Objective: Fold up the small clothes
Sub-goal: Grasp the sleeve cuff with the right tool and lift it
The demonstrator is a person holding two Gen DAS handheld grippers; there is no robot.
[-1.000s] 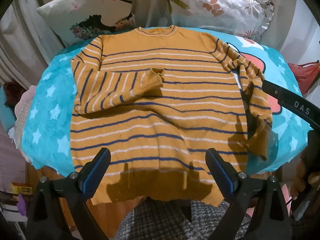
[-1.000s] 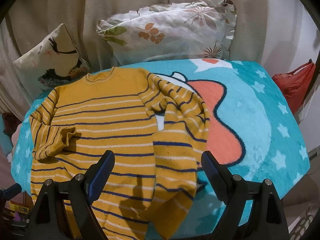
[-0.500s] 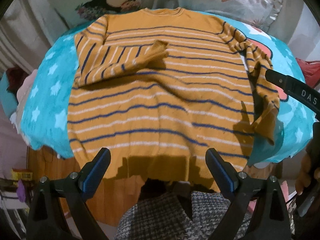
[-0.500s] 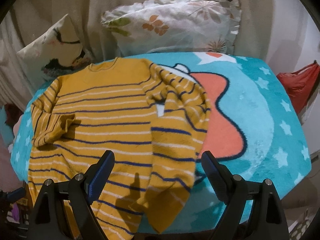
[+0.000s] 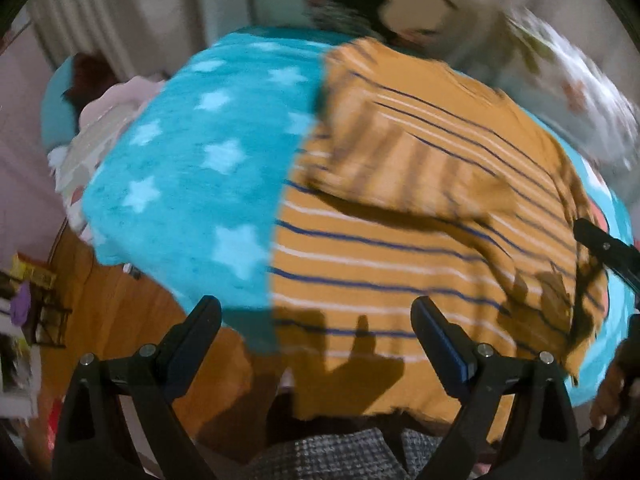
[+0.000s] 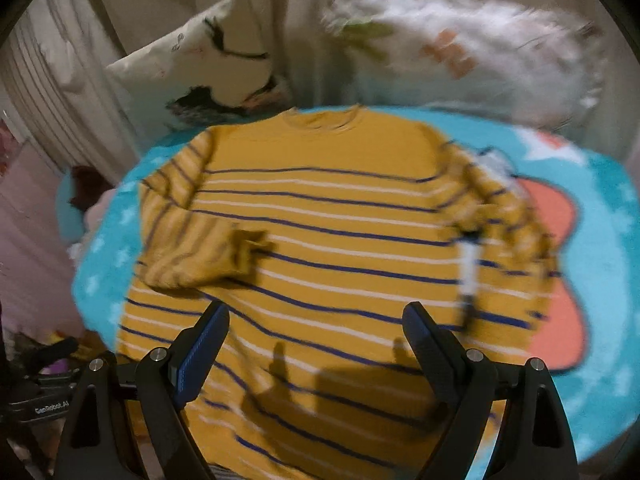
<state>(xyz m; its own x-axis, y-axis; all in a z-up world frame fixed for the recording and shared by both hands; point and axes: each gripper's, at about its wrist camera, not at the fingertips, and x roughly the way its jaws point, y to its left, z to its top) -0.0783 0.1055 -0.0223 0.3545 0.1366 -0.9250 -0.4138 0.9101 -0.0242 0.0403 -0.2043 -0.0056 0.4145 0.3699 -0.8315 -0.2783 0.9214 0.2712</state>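
lying flat on the blue star blanket (image 5: 188, 200), the striped yellow sweater (image 6: 328, 248) has one sleeve (image 6: 200, 248) folded across its chest. left gripper (image 5: 316, 334) and right gripper (image 6: 316, 334) both hover above the hem, jaws wide apart, holding nothing. both views are blurred.

Striped sweater (image 6: 328, 248): mustard-yellow knit, thin navy and white horizontal stripes, round neck. Lies flat, front up, neckline at the far side, hem toward the camera and hanging over the near edge. One sleeve (image 6: 196, 248) folded inward across the chest; other sleeve (image 6: 508, 232) bunched along the opposite side. Both views motion-blurred.
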